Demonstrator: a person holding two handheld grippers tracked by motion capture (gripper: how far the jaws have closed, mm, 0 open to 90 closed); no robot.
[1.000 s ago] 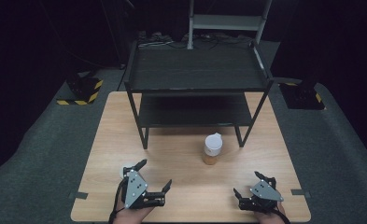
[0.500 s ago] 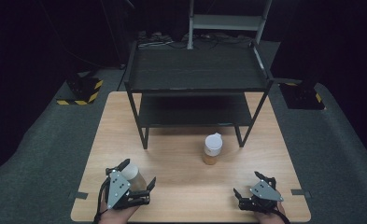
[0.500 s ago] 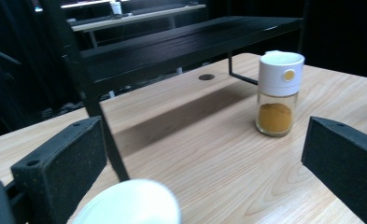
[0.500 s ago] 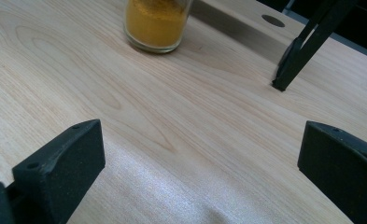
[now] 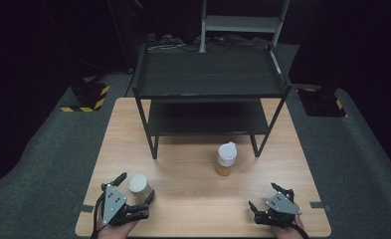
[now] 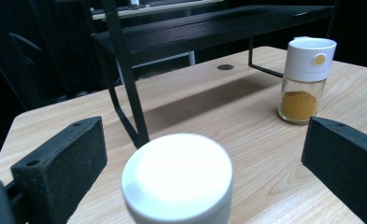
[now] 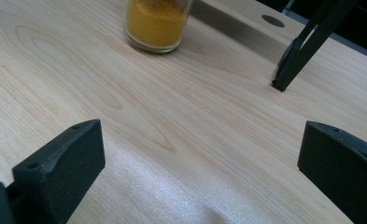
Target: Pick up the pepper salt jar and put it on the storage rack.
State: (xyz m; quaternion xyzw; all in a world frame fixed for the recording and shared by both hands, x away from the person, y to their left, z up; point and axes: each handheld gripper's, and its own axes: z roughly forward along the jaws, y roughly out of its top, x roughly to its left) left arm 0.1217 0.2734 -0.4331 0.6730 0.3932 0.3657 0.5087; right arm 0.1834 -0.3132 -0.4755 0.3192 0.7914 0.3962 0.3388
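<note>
A jar with a round white lid stands on the wooden table near its front left. My left gripper is open, one jaw on each side of this jar, with a gap at both sides. A second jar, with a white flip cap and yellow powder, stands at the table's middle, in front of the shelf. At the front right my right gripper rests open over bare wood, with nothing between its jaws.
A black two-level shelf fills the back half of the table; its front legs stand close to the yellow jar. Dark floor surrounds the table, and a striped block lies on it at the left.
My left gripper has shifted left along the front edge, and the white-lidded jar now shows between its jaws. The right gripper and the yellow jar have stayed put.
</note>
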